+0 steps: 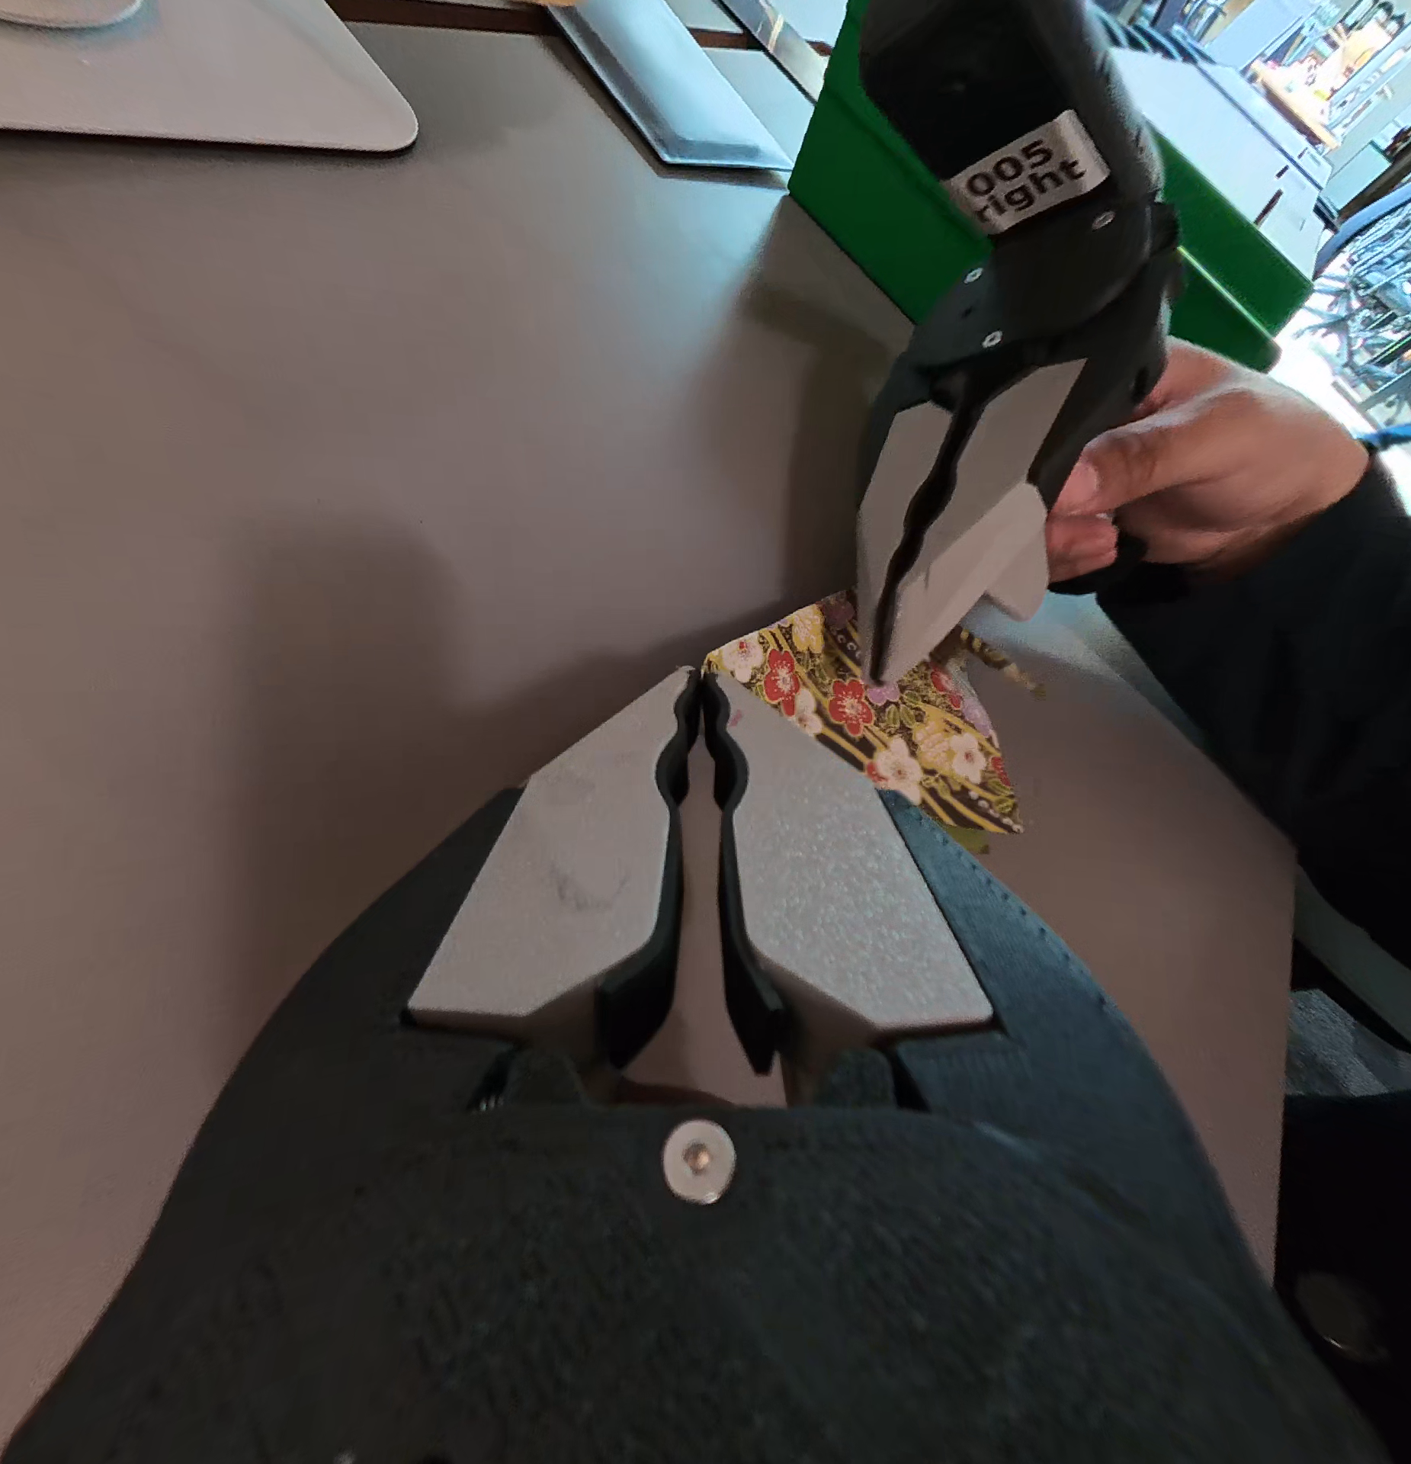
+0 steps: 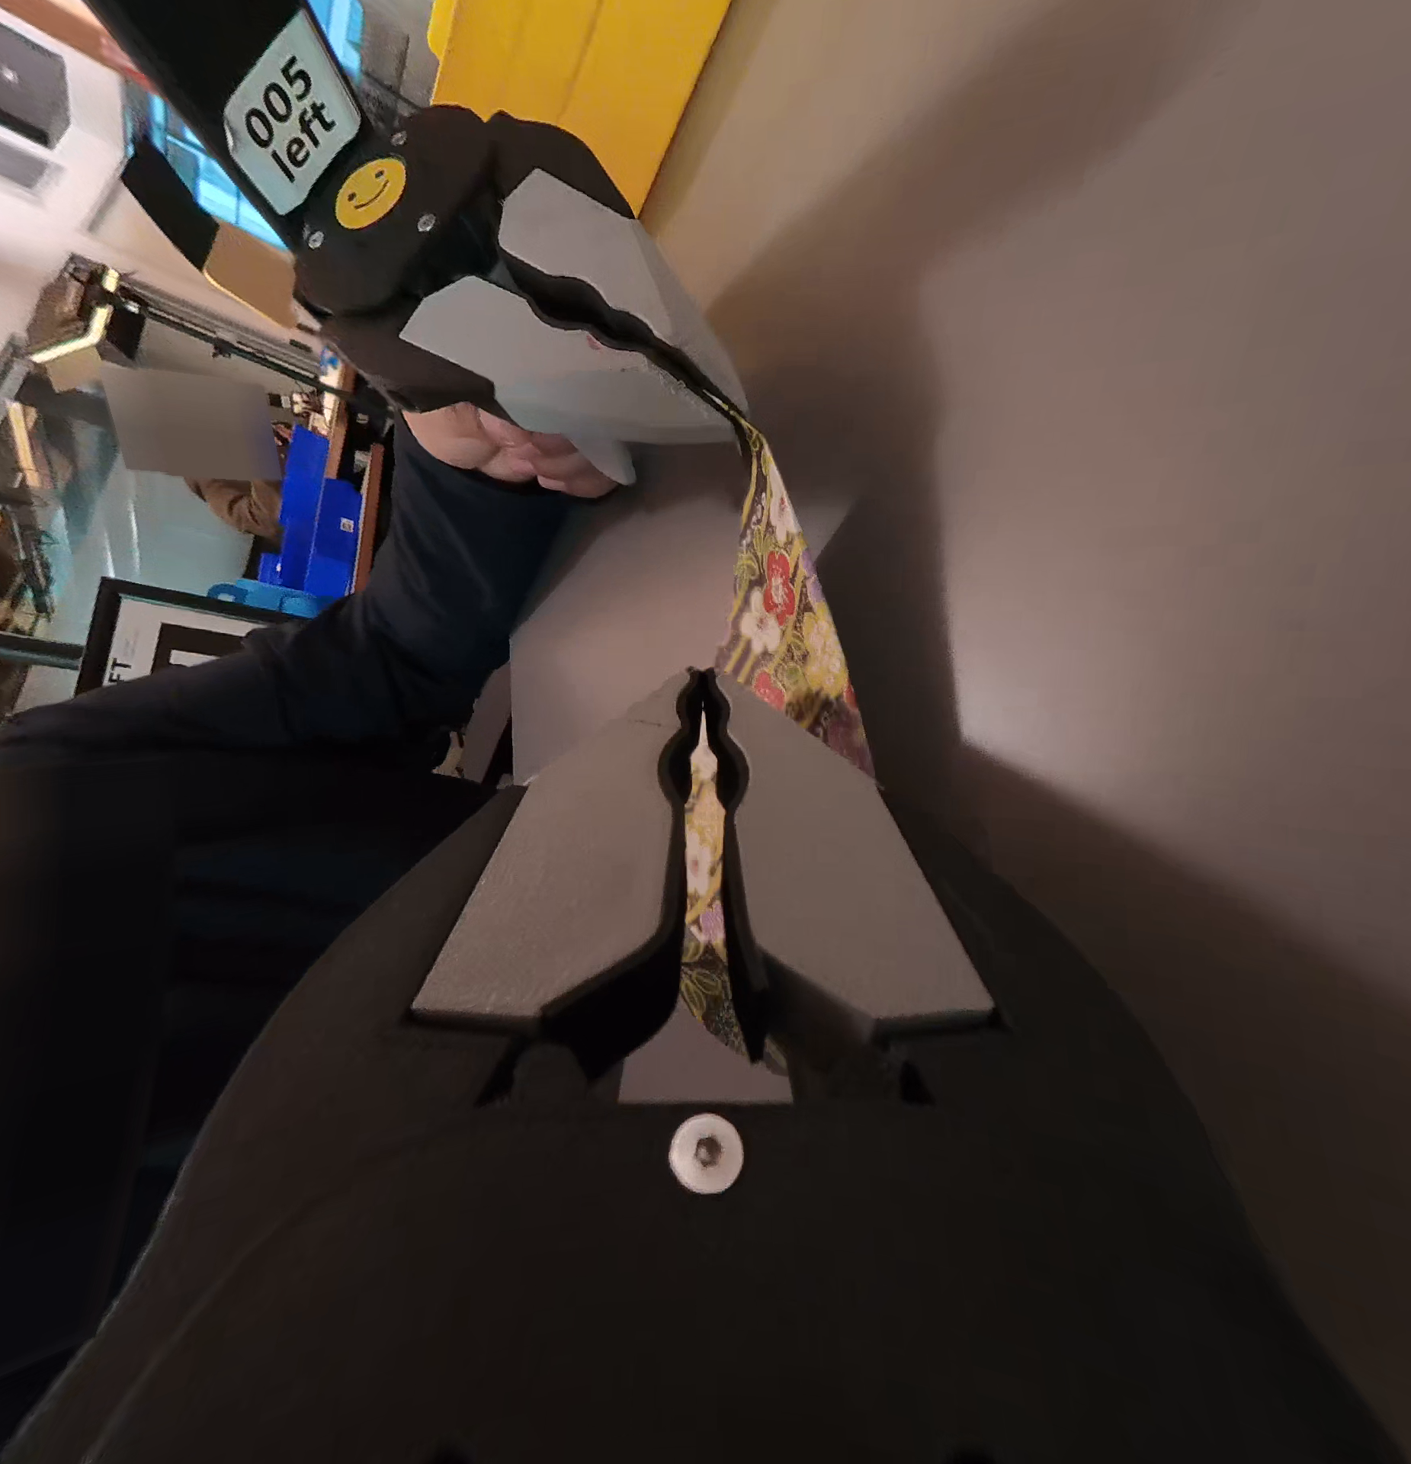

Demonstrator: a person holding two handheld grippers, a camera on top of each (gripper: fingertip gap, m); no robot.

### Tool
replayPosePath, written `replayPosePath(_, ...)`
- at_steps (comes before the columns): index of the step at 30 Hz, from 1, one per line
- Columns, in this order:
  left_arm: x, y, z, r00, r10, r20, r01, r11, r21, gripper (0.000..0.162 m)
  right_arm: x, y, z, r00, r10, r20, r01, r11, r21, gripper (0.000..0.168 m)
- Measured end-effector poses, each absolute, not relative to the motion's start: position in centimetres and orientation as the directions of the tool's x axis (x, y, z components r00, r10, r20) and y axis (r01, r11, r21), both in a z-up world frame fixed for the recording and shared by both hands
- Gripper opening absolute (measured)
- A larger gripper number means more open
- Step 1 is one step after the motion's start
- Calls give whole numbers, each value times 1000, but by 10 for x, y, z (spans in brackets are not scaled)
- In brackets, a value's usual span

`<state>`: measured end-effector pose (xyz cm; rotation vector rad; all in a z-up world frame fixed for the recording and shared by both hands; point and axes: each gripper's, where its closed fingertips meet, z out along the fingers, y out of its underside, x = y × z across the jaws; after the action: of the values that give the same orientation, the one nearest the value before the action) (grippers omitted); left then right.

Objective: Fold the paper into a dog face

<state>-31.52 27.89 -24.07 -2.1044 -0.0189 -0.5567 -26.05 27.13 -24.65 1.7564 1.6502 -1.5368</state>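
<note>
The paper point(image 1: 884, 733) is a folded sheet with a floral print in red, white, yellow and black, over the grey table point(image 1: 290, 436). My left gripper point(image 1: 700, 680) is shut, with its tips at the paper's left corner. In the right wrist view it point(image 2: 730, 408) pinches the paper's far end. My right gripper point(image 2: 702, 681) is shut on the paper point(image 2: 789, 602), which runs down between its fingers. In the left wrist view the right gripper point(image 1: 882, 673) comes down from above onto the paper's middle. The paper stretches between the two grippers.
A green box point(image 1: 868, 166) stands at the table's far right, and a yellow box point(image 2: 575, 79) shows in the right wrist view. A white flat base point(image 1: 211, 95) lies at the back left. A person's hand point(image 1: 1209, 475) holds the right gripper near the table edge. My right fingertips sit around 6 cm from my left ones.
</note>
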Motion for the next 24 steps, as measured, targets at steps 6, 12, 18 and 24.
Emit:
replayPosePath(6,-309,279,-236,886,-223,407,225,-561,-797,0,-271,267,-271,-153,586,-796,873,-297,-387,0)
replayPosePath(12,-296,278,-230,874,-262,408,209,-556,-805,0,-281,271,-274,-130,588,-798,858,-336,-388,0)
replayPosePath(18,-285,275,-236,878,-291,381,154,-581,-799,0,-284,276,-272,-126,551,-825,842,-381,-383,0)
replayPosePath(24,-274,274,-242,880,-314,355,108,-597,-795,0,-287,283,-271,-122,546,-829,827,-406,-389,0)
